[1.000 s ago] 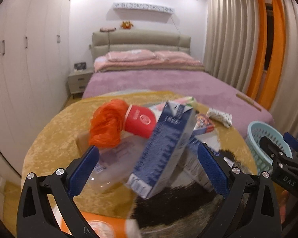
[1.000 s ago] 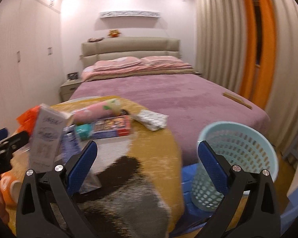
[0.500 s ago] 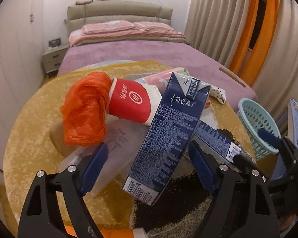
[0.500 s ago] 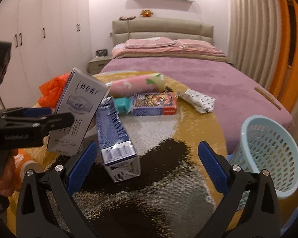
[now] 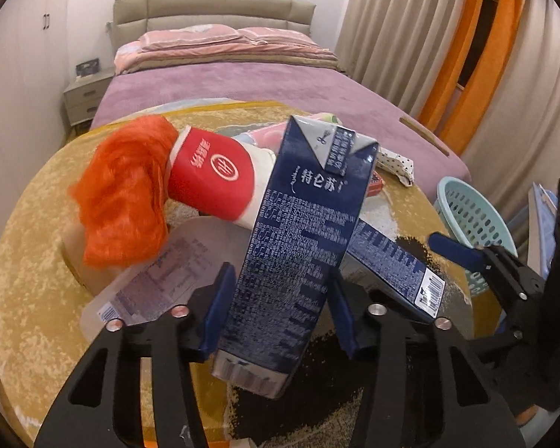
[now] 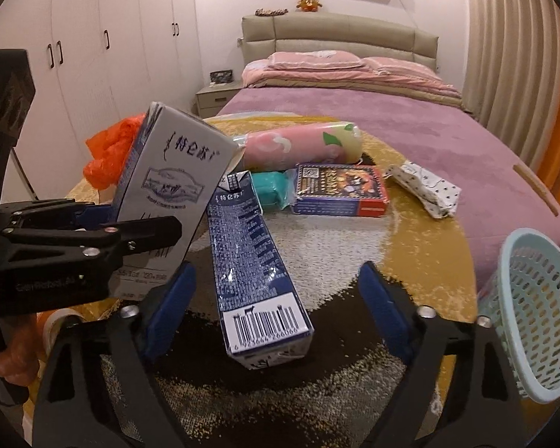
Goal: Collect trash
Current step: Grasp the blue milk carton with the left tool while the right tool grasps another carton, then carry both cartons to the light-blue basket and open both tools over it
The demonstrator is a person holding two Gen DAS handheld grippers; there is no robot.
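Observation:
My left gripper [image 5: 280,310] is shut on a tall dark blue milk carton [image 5: 302,246], held tilted above the round table [image 5: 30,261]; the same carton [image 6: 168,194] shows grey-faced in the right wrist view. A second blue carton [image 6: 257,272] lies flat on the table between the open fingers of my right gripper [image 6: 276,298], which is empty. An orange plastic bag [image 5: 127,194], a red paper cup [image 5: 212,179] and a clear plastic lid [image 5: 156,283] lie behind the held carton. A pale blue waste basket [image 6: 537,310] stands off the table's right edge.
On the table's far side lie a pink rolled pack [image 6: 298,145], a teal packet [image 6: 272,186], a colourful box [image 6: 339,190] and a white dotted packet [image 6: 425,186]. A purple bed [image 6: 373,115] stands beyond. Wardrobes [image 6: 93,56] line the left wall.
My left gripper has closed on the upright carton. My right gripper has moved in over the lying carton, which now sits between its open fingers.

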